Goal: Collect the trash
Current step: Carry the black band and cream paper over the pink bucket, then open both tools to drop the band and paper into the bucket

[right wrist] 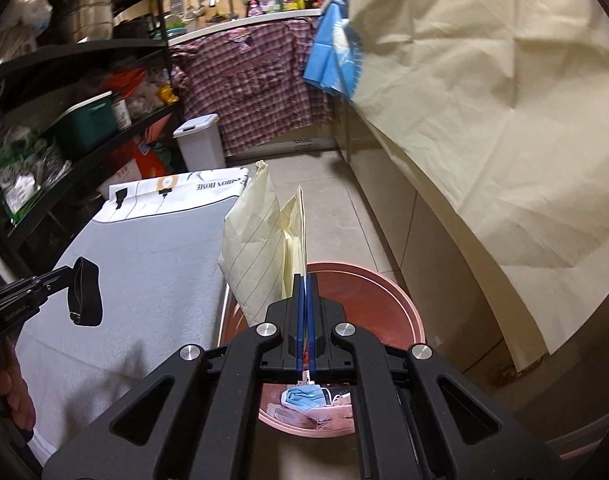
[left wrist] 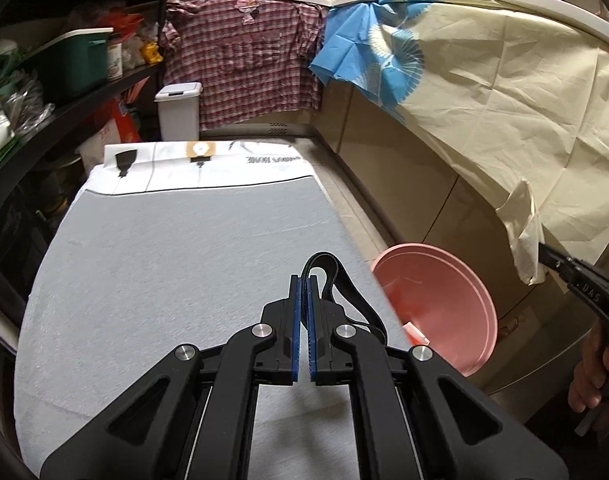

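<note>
My left gripper (left wrist: 304,280) is shut on a black strap (left wrist: 336,280) that loops out past its tips, above the grey table (left wrist: 164,260) near its right edge. The strap also shows in the right wrist view (right wrist: 84,298). My right gripper (right wrist: 305,278) is shut on a sheet of yellow lined paper (right wrist: 260,240) and holds it upright over the pink basin (right wrist: 384,300). The basin stands on the floor right of the table and holds a blue face mask (right wrist: 304,398) and other scraps. In the left wrist view the basin (left wrist: 444,304) shows beside the table, with the paper (left wrist: 522,232) at the right.
A white lidded bin (left wrist: 179,110) stands beyond the table. Black shelves (left wrist: 64,112) full of goods line the left. A cream cloth (left wrist: 504,92) and a checked shirt (left wrist: 244,60) hang from the counter. A white printed sheet (left wrist: 208,164) covers the table's far end.
</note>
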Available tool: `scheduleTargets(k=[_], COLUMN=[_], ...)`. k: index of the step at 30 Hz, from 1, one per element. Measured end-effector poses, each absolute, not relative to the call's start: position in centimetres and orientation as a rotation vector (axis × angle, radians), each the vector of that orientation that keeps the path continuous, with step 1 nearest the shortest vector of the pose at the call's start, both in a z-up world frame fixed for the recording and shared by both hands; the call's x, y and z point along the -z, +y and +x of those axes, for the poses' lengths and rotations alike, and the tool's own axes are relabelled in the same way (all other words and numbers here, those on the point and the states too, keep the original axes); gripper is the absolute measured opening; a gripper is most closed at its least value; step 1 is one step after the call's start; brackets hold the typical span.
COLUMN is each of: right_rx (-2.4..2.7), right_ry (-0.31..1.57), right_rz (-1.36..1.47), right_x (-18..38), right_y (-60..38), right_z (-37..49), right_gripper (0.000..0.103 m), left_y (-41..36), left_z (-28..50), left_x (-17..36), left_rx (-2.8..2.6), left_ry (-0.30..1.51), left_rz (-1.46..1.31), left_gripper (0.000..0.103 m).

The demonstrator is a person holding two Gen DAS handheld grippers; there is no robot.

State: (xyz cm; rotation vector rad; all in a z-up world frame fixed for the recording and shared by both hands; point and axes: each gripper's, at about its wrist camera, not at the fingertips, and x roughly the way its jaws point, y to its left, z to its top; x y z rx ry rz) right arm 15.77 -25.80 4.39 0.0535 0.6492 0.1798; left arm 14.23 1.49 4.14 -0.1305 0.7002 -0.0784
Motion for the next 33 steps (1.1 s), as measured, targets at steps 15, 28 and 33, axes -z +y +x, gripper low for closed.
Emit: scheduleTargets(k=[15, 28, 33], right_rx=[-0.127, -0.115, -0.114], right_ry=[0.67, 0.684, 0.692], right_rz=[0.095, 0.108, 0.11], right_x=[-3.4, -2.6, -2.2], right_y=[-27.7, -28.2, -28.4], right_z=[17.3, 18.6, 19.2], right_gripper=[0.002, 0.002, 0.002], left_y=[-5.3, -9.1, -9.9], left_z=[17.7, 19.8, 20.3], left_x=[-4.7, -2.2, -1.2], left_rx=[0.201, 0.256, 0.269], left_ry=[0.69, 0.74, 0.759], left_rz=[-0.083, -0.057, -0.046], left_gripper=[0.003, 0.003, 0.003])
